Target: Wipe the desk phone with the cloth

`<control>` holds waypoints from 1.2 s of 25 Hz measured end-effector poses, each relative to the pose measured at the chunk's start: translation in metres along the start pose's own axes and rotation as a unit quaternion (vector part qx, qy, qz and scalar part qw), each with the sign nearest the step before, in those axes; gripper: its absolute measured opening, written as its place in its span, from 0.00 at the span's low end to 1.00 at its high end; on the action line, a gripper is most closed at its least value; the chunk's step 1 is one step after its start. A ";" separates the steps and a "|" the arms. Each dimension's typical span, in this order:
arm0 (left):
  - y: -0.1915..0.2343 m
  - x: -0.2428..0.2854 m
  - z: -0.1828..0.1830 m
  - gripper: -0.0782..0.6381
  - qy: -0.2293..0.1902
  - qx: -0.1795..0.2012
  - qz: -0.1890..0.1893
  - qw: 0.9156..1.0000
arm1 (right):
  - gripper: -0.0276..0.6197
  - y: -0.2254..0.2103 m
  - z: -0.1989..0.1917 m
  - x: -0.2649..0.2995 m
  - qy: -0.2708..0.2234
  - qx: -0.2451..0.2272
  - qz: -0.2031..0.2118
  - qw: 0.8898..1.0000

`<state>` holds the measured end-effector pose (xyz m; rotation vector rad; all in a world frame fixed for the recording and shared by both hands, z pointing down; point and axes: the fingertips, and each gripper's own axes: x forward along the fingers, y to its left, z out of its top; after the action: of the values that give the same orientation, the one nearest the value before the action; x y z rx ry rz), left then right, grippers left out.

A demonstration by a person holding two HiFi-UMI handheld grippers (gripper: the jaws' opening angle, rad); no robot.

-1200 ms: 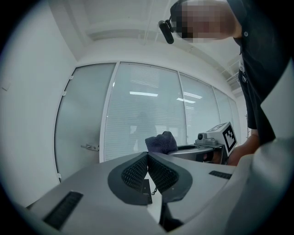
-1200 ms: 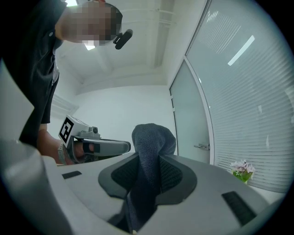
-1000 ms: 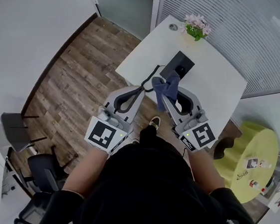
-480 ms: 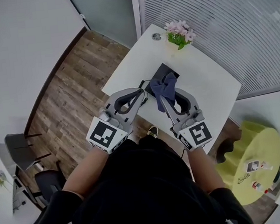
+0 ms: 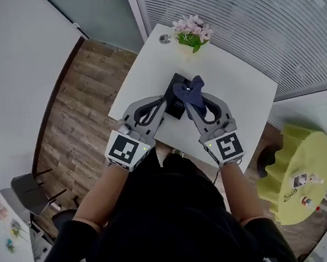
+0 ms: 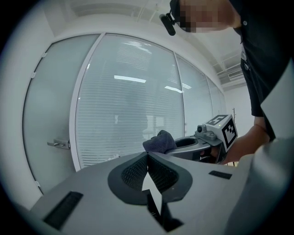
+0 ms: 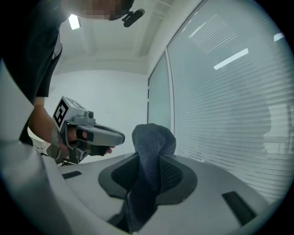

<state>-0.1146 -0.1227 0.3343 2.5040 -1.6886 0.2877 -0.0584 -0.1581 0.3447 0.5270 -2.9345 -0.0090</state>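
Two grippers are showing in my head view. My right gripper (image 5: 192, 102) is clamping the dark blue cloth (image 5: 187, 89) between its jaws, and the bunch is sticking out at 12 o'clock, over the black desk phone (image 5: 175, 83) on the white table (image 5: 235, 93). My left gripper (image 5: 162, 102) is hovering at 9 o'clock of the cloth, its jaws pressed together on nothing.
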 end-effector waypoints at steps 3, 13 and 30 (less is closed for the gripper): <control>0.017 0.016 -0.015 0.12 0.012 0.005 -0.012 1.000 | 0.21 -0.013 -0.020 0.018 0.031 -0.017 -0.025 0.999; 0.068 0.065 -0.073 0.12 0.062 -0.002 -0.092 0.994 | 0.21 -0.039 -0.105 0.082 0.174 -0.094 -0.081 0.977; 0.107 0.125 -0.153 0.12 0.111 -0.017 -0.168 0.979 | 0.21 -0.061 -0.218 0.149 0.342 -0.119 -0.091 0.928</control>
<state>-0.1828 -0.2465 0.5090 2.5629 -1.1575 0.4782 -0.1414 -0.2619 0.5809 0.6084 -2.1607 -0.1650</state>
